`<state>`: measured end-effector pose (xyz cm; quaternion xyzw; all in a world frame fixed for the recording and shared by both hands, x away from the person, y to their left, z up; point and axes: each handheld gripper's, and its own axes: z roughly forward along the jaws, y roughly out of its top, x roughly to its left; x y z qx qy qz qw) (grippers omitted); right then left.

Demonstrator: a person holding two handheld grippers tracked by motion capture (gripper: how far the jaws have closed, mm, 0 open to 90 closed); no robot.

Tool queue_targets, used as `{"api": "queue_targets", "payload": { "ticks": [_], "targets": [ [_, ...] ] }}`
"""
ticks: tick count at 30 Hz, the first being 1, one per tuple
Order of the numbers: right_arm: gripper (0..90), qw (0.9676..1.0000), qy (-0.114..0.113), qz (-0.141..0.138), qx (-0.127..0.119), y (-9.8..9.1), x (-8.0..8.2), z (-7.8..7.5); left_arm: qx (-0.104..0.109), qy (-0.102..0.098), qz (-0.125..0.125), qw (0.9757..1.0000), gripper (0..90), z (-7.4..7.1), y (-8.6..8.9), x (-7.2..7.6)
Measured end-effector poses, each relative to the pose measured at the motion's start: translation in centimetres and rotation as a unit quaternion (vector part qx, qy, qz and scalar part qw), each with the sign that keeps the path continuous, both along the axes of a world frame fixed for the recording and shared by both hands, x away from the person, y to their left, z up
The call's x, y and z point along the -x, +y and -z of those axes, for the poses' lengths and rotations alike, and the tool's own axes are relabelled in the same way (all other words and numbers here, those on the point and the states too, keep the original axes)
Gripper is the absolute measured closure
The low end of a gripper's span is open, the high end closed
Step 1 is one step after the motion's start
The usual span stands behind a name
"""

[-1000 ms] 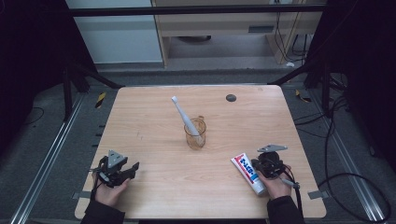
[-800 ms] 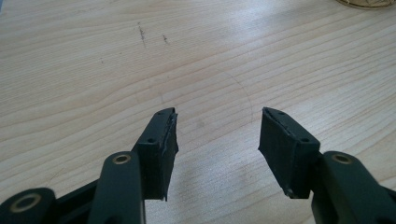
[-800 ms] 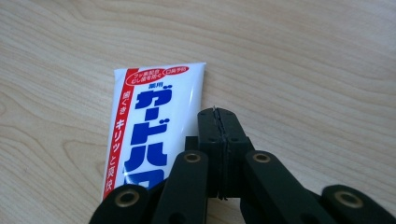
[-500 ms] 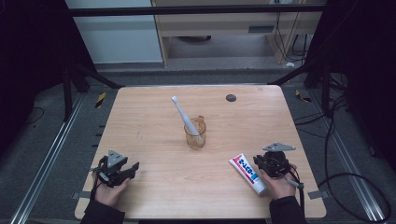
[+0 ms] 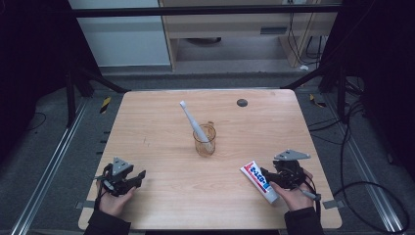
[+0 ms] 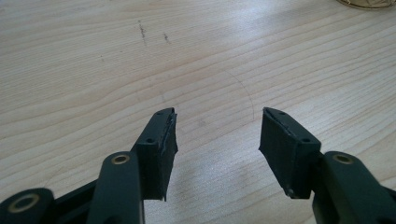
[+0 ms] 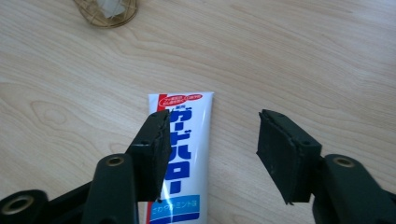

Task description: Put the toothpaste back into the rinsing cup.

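Note:
A white toothpaste tube (image 5: 259, 181) with blue and red print lies flat on the wooden table (image 5: 161, 127), near its front right. My right gripper (image 5: 265, 175) hovers just over the tube, open, its jaws having just been opening. In the right gripper view the tube (image 7: 187, 140) lies below the gripper (image 7: 212, 140), with one jaw above the tube's edge and neither pad pressing it. An amber glass cup (image 5: 204, 141) at mid table holds a white toothbrush (image 5: 188, 117) that leans to the far left. My left gripper (image 5: 138, 177) rests open at the front left, with bare wood between its fingertips (image 6: 215, 135).
A small dark round spot (image 5: 242, 103) sits on the table's far right part. The cup's base (image 7: 107, 11) shows ahead of the right gripper, and its rim (image 6: 369, 3) at the top right of the left gripper view. Dark floor, rails and cables surround the table.
The right gripper's jaws have parted from shut to wide and the hand has risen slightly. The tube stays on the table. The left hand has kept still.

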<state>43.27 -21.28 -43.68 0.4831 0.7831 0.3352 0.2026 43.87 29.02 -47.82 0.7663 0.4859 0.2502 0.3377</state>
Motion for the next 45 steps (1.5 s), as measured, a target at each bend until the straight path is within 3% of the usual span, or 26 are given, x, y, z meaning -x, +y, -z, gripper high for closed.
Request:
{"api": "queue_targets", "payload": {
  "ticks": [7,18,28,45],
  "targets": [
    [39.7,0.9996,0.018,-0.012,0.018,0.8,0.3,0.2,0.000,0.000,-0.001,1.0000,44.3,0.0,0.0,0.0],
    [38.2,0.9988,0.038,-0.020,0.024,1.2,0.5,0.4,-0.003,0.002,-0.003,1.0000,43.9,0.0,-0.1,0.0],
    [37.0,0.9961,0.068,-0.031,0.047,1.8,0.0,0.9,-0.004,0.003,-0.001,1.0000,43.5,0.0,-0.1,-0.1],
    [34.5,0.9942,0.084,-0.035,0.057,2.9,-1.6,1.2,-0.006,0.004,0.000,1.0000,43.4,0.1,-0.2,-0.2]
  ]
}}
